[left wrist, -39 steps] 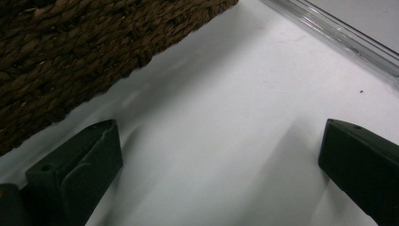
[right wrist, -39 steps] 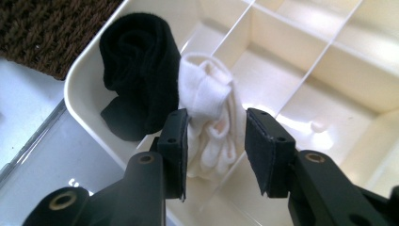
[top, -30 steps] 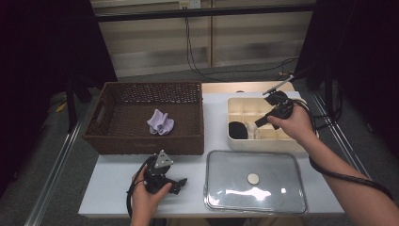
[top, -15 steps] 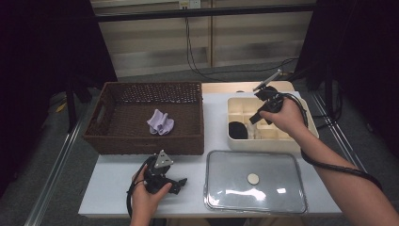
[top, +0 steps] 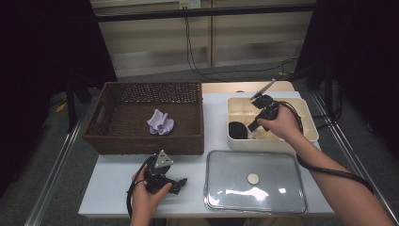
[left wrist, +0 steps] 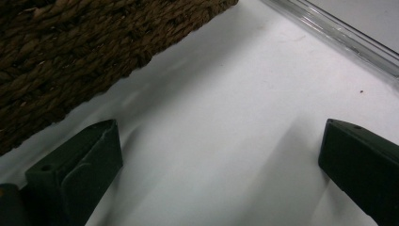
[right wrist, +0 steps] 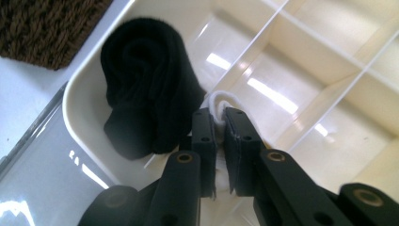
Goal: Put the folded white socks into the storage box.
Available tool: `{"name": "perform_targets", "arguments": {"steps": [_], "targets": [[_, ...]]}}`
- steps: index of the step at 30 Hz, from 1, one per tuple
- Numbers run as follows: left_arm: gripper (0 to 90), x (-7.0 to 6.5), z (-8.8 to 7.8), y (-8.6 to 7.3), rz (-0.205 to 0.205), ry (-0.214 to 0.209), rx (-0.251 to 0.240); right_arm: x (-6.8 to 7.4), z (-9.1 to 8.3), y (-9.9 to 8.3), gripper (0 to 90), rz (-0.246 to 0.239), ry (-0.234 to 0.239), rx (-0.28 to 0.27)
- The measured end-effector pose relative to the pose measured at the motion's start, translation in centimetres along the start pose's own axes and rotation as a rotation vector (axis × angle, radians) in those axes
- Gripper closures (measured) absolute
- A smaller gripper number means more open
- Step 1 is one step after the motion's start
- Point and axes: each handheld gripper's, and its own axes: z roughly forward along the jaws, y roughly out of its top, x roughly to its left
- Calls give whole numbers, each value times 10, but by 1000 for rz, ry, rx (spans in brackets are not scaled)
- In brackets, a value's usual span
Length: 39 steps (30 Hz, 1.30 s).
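1. White rolled cloth (right wrist: pixel 220 101) sits pinched between the just-closing jaws of the right gripper (right wrist: pixel 219 123) — in the cream plastic divided box (top: pixel 308 123) at the tabletop's far right corner, beside a black rolled sock (right wrist: pixel 141 84).
2. Left gripper (left wrist: pixel 216 155) rests near the front edge — jaws wide apart, nothing between.

White rolled sock (right wrist: pixel 220 101): soft fabric, pinched between two black jaws, above the cream divided box (top: pixel 308 123), beside the rolled black sock (right wrist: pixel 146 89) lying at its 9 o'clock in the corner compartment.
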Motion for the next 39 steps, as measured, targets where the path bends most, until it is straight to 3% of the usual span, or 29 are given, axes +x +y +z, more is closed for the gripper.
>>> {"name": "perform_targets", "arguments": {"steps": [8,17,27,39], "targets": [[0,0,0,0,0,1,0,3,22,-9,838,-3,4,30],[0,0,0,0,1,1,0,0,24,-15,809,-1,23,-12],[0,0,0,0,0,0,0,0,-5,-17,687,-6,6,-58],[0,0,0,0,-3,-5,-5,5,-32,-27,404,-37,-3,-145]]}}
